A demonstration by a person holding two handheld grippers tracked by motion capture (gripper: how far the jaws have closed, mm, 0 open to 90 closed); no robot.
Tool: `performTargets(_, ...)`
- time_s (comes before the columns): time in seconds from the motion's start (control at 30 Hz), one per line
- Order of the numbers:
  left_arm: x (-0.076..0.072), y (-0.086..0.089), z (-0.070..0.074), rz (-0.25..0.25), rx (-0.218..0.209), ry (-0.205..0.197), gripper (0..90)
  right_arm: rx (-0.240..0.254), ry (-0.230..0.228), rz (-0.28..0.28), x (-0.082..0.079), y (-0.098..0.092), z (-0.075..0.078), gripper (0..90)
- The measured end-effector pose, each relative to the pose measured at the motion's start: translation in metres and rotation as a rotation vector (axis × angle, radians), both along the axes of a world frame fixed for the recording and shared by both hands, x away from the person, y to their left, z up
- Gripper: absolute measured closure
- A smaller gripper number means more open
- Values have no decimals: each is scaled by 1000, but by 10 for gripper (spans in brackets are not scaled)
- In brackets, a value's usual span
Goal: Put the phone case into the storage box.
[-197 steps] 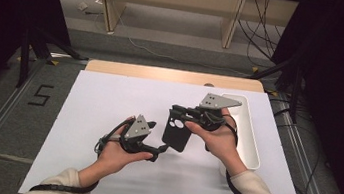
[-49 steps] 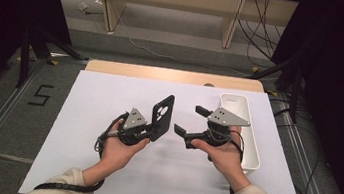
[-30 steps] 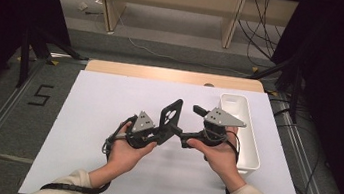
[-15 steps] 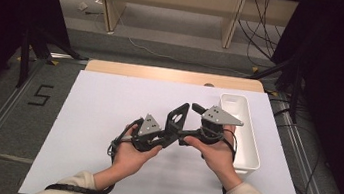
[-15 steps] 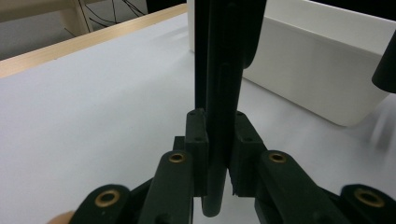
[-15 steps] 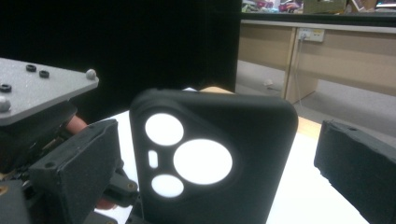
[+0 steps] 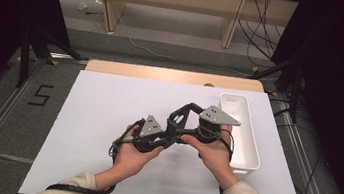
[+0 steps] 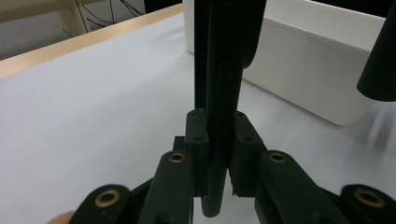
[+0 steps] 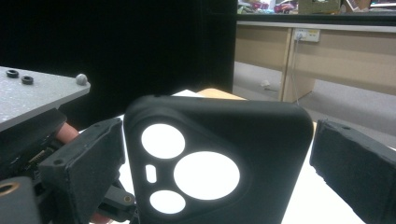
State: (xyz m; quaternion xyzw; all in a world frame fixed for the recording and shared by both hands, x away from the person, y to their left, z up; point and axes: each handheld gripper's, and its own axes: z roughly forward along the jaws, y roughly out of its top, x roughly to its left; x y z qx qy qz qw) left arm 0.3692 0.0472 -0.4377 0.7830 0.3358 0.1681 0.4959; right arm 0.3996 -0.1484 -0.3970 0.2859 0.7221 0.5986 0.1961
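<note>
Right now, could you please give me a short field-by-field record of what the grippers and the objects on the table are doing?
held object: black phone case with camera cut-outs
left gripper: jaws shut on the phone case's edge
right gripper: jaws open, either side of the phone case, apart from it
white bin: on the table's right side, beside the person's right hand
table: white surface

Over the white surface, two hands meet mid-table: the left claw and the right claw come together around a black phone case (tilted upward between them). A white bin sits just beside the right hand.
</note>
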Motion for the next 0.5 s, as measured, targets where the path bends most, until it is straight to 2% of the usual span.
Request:
performTargets(0.27, 0, 0, 0, -3, -2, -3, 797, 7, -7, -3, 0, 3, -1, 122)
performTargets(0.5, 0, 0, 0, -5, -2, -5, 797, 7, -8, 1, 0, 3, 0, 138)
